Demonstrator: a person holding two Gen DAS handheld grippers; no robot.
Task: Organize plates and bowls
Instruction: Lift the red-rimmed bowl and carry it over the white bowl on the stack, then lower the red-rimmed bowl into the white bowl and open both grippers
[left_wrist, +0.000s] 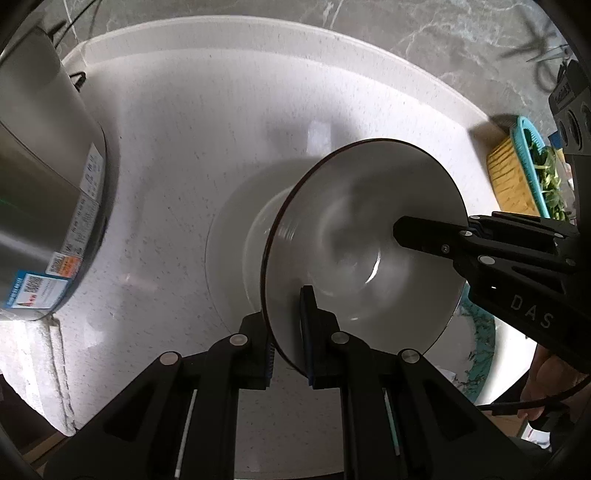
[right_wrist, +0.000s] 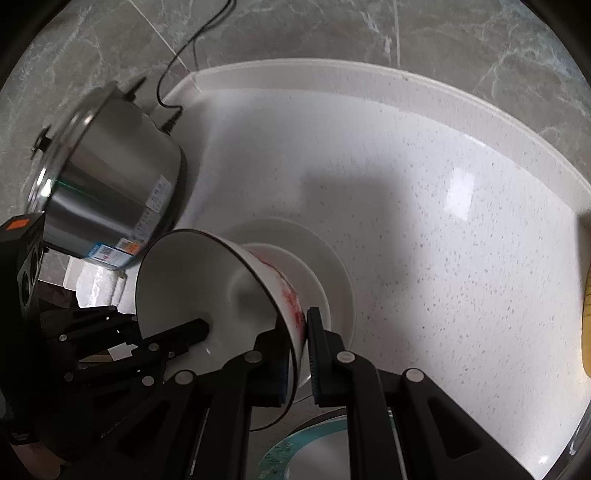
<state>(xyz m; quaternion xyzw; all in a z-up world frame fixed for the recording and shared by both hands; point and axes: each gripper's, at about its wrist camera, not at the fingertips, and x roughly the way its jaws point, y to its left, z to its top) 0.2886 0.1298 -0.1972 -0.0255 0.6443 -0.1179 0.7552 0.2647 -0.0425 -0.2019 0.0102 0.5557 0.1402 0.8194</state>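
Observation:
A white bowl (left_wrist: 354, 229) with a dark rim and red pattern outside (right_wrist: 195, 288) is held tilted just above a white plate (left_wrist: 229, 236) on the counter. My left gripper (left_wrist: 288, 343) is shut on the bowl's near rim. My right gripper (right_wrist: 299, 354) is shut on the opposite rim; it shows from the right in the left wrist view (left_wrist: 402, 229). The left gripper's finger reaches into the bowl in the right wrist view (right_wrist: 192, 332). The white plate (right_wrist: 332, 266) lies under the bowl. A plate with a teal patterned rim (right_wrist: 291, 446) lies nearer, partly hidden.
A steel pot (left_wrist: 40, 192) with labels stands at the left, its cord running to the wall (right_wrist: 177, 66). A teal basket with a yellow brush and greens (left_wrist: 524, 170) sits at the right. The white speckled counter (right_wrist: 443, 221) meets a marble wall.

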